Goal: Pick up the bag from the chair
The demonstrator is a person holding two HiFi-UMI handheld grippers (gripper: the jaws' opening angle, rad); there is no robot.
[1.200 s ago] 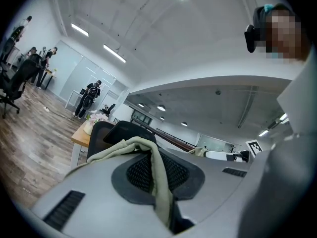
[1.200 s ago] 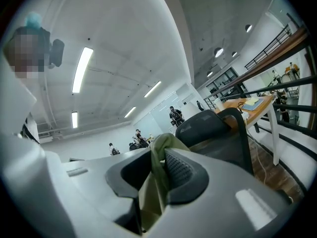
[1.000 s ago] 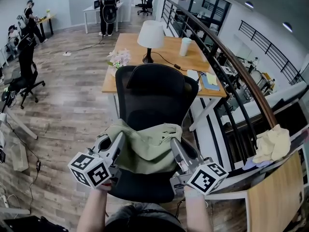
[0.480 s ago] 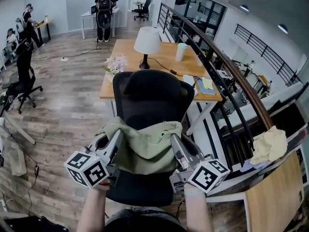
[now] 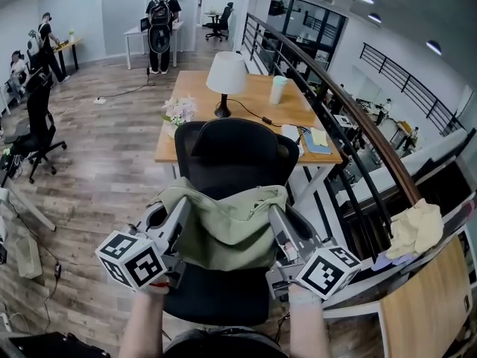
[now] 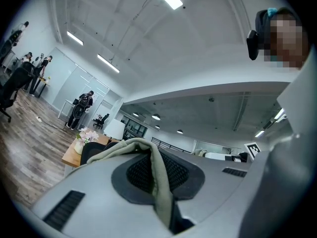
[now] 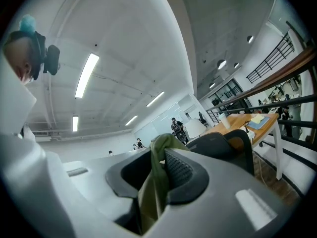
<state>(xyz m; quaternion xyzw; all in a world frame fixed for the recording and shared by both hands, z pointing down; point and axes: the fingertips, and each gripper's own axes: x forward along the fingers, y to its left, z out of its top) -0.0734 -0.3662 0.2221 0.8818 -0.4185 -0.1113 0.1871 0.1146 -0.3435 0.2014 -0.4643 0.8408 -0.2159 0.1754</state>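
Observation:
An olive-green cloth bag (image 5: 227, 226) hangs spread between my two grippers above the seat of a black office chair (image 5: 237, 155). My left gripper (image 5: 181, 209) is shut on the bag's left top edge, and the green cloth (image 6: 161, 182) shows pinched between its jaws. On the bag's right top edge my right gripper (image 5: 273, 213) is shut too, with the cloth (image 7: 153, 182) squeezed between its pads. The bag's lower part droops toward the seat cushion (image 5: 216, 293).
Behind the chair stands a wooden desk (image 5: 246, 107) with a white lamp (image 5: 227, 73), a cup (image 5: 278, 89), flowers (image 5: 177, 112) and notebooks. A railing (image 5: 358, 140) runs along the right. Another black chair (image 5: 33, 129) stands at the left, and people stand at the far desks.
Both grippers have lifted the bag a little higher off the seat; its top edge is stretched wider between them.

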